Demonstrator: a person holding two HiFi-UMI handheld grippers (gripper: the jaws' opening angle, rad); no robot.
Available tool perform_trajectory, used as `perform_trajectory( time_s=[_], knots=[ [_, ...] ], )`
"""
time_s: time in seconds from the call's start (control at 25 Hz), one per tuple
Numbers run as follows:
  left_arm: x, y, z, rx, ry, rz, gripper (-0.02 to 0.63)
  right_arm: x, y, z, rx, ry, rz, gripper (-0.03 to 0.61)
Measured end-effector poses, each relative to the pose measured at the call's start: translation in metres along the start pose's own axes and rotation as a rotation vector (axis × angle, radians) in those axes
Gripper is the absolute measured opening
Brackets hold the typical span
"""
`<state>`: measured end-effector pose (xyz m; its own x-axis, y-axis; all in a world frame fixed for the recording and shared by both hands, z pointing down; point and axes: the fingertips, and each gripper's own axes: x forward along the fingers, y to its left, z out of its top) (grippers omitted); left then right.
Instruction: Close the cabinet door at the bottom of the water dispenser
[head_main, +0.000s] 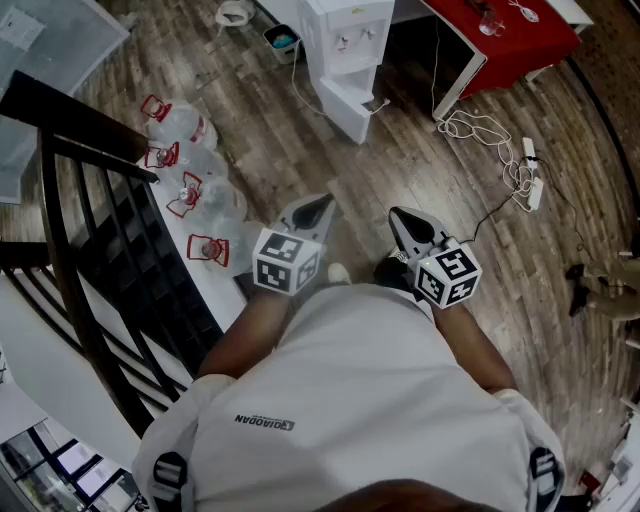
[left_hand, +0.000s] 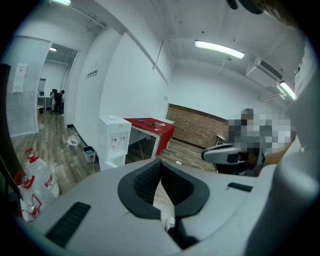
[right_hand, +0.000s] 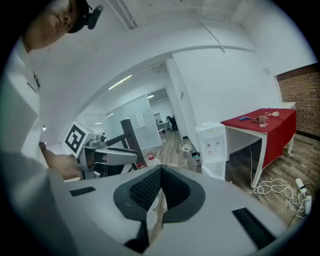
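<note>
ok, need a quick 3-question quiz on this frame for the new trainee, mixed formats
1. True or false: the left gripper or the right gripper touches the water dispenser.
2. In the head view, what stands just right of the dispenser? A) a fridge B) a red table C) a bookshelf
3. Short answer: how do both grippers' jaws stand?
Key: 1 false, both are held well short of it, across the wooden floor. 2 B. 3 shut, with nothing between them.
</note>
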<state>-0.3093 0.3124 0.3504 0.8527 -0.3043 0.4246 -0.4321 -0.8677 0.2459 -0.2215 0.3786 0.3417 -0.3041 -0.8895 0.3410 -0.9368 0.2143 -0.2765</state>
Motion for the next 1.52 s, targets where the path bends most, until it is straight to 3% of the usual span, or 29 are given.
perform_trajectory(
  time_s=[0.8,1.28,1.52],
  knots=[
    [0.001,-0.009,-0.009,-0.008,0.015,0.006,-0.003,-0.005,0.006,0.0,0.01,-0.017,0.035,0.021],
    [0.029,-0.022,0.0,0.003,0.022,0.031,-0.003,-0.016,-0.034,0.007,0.022,-0.022,0.036,0.021],
    [0.062,-0.036,0.016,-0.042,0.019,0.055,-0.003,-0.019,-0.074,0.019,0.043,-0.006,0.078,0.021]
  ],
)
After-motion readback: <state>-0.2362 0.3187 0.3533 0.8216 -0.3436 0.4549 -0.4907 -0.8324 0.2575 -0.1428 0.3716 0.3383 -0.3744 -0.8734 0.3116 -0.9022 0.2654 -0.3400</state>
